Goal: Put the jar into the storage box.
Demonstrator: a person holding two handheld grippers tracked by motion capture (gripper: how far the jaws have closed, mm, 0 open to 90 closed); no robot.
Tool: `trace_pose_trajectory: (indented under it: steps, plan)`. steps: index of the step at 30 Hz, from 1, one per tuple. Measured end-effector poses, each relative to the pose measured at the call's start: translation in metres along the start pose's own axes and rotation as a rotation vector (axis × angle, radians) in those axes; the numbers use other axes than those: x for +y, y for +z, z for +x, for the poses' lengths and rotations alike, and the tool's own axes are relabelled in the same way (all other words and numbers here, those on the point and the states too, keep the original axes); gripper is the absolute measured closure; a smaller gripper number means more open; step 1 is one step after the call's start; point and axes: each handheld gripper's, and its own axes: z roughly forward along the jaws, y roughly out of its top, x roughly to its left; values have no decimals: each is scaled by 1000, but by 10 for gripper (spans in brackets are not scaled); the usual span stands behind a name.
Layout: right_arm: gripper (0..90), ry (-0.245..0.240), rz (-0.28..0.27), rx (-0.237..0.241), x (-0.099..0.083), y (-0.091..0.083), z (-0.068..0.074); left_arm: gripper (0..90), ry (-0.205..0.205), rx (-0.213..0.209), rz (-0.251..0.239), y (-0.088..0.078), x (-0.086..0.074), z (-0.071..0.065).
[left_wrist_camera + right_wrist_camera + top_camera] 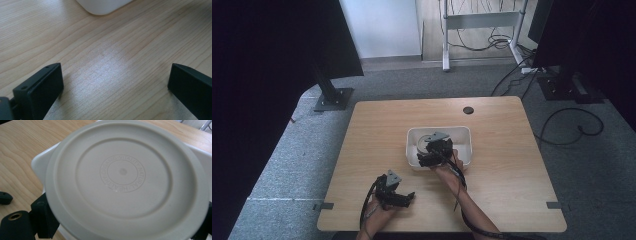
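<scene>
A round beige lid (122,172) with embossed lettering sits tilted between my right gripper's (123,226) black jaws, which press its left and right edges. Behind it is the white bin (37,162). In the high view the right gripper (432,156) reaches over the bin's (464,134) near wall, with the lid (426,141) just inside. My left gripper (398,196) rests low near the table's front left, apart from the bin. Its jaws stand wide open over bare wood (115,85), with a corner of the bin (102,7) ahead.
The wooden table (377,125) has a dark cable hole (468,110) at its far middle. Beyond it lie grey carpet, a black stand base (333,98), a white desk frame (482,20) and loose cables (572,125).
</scene>
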Motion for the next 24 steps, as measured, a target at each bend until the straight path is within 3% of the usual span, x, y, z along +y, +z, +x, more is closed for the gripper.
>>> trace_pose_trajectory:
  steps: [19, 24]
  plan:
    - [94, -13, 36, -34, -6, 29, 10, 0, 0, 0, 0, 0, 0, 0]
    - [94, 13, 44, -36, -8, 31, 9, 0, 0, 0, 0, 0, 0, 0]
